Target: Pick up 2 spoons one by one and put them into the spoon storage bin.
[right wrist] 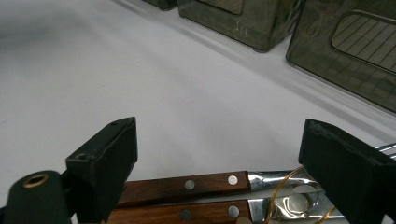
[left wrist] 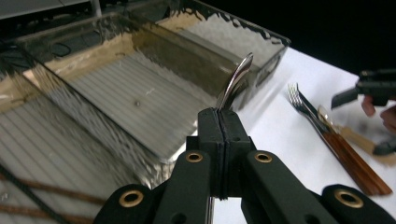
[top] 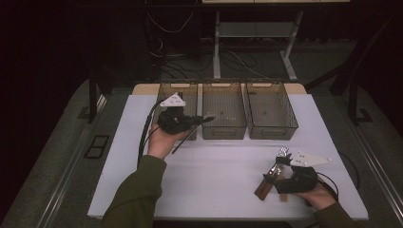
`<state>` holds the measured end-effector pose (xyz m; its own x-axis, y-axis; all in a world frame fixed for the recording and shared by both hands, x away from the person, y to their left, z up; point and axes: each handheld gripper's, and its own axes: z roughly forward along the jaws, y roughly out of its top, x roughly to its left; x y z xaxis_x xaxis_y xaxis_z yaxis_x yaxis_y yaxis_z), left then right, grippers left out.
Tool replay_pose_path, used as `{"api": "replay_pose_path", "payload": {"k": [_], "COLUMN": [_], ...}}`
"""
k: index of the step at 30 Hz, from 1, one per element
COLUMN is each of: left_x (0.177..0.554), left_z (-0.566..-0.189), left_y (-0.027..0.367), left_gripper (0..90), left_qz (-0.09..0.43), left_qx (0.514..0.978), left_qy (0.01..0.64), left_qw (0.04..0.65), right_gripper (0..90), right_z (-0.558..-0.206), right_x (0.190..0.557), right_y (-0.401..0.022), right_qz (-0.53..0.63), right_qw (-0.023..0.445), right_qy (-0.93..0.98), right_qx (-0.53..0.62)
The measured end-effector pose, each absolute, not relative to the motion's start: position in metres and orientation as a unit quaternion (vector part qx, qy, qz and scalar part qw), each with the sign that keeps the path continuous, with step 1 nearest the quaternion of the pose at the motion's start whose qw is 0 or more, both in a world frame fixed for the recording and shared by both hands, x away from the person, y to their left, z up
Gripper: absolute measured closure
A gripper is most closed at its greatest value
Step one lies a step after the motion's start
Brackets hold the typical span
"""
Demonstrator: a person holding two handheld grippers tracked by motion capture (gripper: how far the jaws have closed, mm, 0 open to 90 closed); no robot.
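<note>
So my left claw [top: 202, 119] is clamped tight on a spoon [left wrist: 235, 83], pinching it by the neck, and in the left gripper view the shiny bowl end sticks up past the closed jaws, right at centre frame. In the high view that claw sits left of centre, at the front edge of the row of bins, with the spoon's dark handle slanting down and left under my hand.

Right behind the spoon are three smoky see-through bins [top: 224, 113] lined up side by side across the upper middle of the high view. Their near walls are what's right in front of the spoon.

My right claw [right wrist: 219, 172] is wide open, gripping nothing, down at the lower right of the high view. Its jaws sit either side of a little pile of wood-handled cutlery [right wrist: 187, 184] lying flat on the white table [top: 218, 171]. In the left gripper view I can see the forks [left wrist: 303, 105] of that pile at the right edge, well apart from the bins.
</note>
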<state>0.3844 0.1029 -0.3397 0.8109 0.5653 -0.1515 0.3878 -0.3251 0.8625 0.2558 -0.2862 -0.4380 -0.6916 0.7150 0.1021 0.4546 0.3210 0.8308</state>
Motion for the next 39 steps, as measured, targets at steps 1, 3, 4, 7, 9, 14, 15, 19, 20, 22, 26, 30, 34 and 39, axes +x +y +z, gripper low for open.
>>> {"api": "replay_pose_path", "payload": {"k": [1,3,4,7,9,14,15,19,20,22,26,30,34,39], "left_x": [0.387,0.392,0.395,0.404,0.410,0.426,0.429,0.441,0.444,0.451,0.463,0.472,0.478,0.480], "left_z": [-0.339,-0.338,-0.338,-0.336,-0.333,-0.324,-0.322,-0.317,-0.316,-0.316,-0.316,-0.320,-0.329,-0.342], "left_y": [0.100,0.096,0.093,0.086,0.082,0.070,0.067,0.055,0.052,0.046,0.038,0.033,0.031,0.023], "left_gripper": [88.9,88.9,88.9,88.9,88.9,88.9,88.9,88.8,88.8,88.8,88.8,88.8,88.8,88.8], "left_qz": [0.089,0.090,0.092,0.094,0.098,0.109,0.112,0.120,0.123,0.127,0.137,0.133,0.126,0.123], "left_qx": [0.807,0.808,0.807,0.803,0.801,0.794,0.792,0.785,0.784,0.782,0.777,0.761,0.754,0.760], "left_qy": [0.295,0.294,0.295,0.301,0.302,0.302,0.301,0.302,0.301,0.303,0.311,0.327,0.341,0.350], "left_qw": [0.503,0.502,0.503,0.505,0.507,0.516,0.518,0.528,0.528,0.530,0.530,0.544,0.546,0.533], "right_gripper": [11.9,11.9,11.9,11.9,11.9,11.9,11.9,11.9,11.9,11.9,11.9,11.9,11.9,11.9], "right_z": [-0.438,-0.437,-0.437,-0.437,-0.437,-0.437,-0.437,-0.437,-0.436,-0.436,-0.436,-0.436,-0.436,-0.436], "right_x": [0.256,0.255,0.255,0.256,0.256,0.256,0.256,0.255,0.255,0.255,0.255,0.255,0.254,0.255], "right_y": [-0.286,-0.286,-0.287,-0.288,-0.288,-0.290,-0.290,-0.290,-0.290,-0.290,-0.290,-0.291,-0.290,-0.289], "right_qz": [0.455,0.456,0.456,0.458,0.459,0.461,0.461,0.461,0.462,0.463,0.465,0.466,0.466,0.466], "right_qw": [0.145,0.144,0.144,0.146,0.145,0.146,0.146,0.145,0.145,0.145,0.144,0.143,0.142,0.141], "right_qy": [0.800,0.799,0.799,0.796,0.796,0.794,0.793,0.794,0.793,0.792,0.791,0.791,0.792,0.794], "right_qx": [0.363,0.364,0.364,0.367,0.367,0.369,0.371,0.370,0.370,0.370,0.371,0.369,0.367,0.365]}}
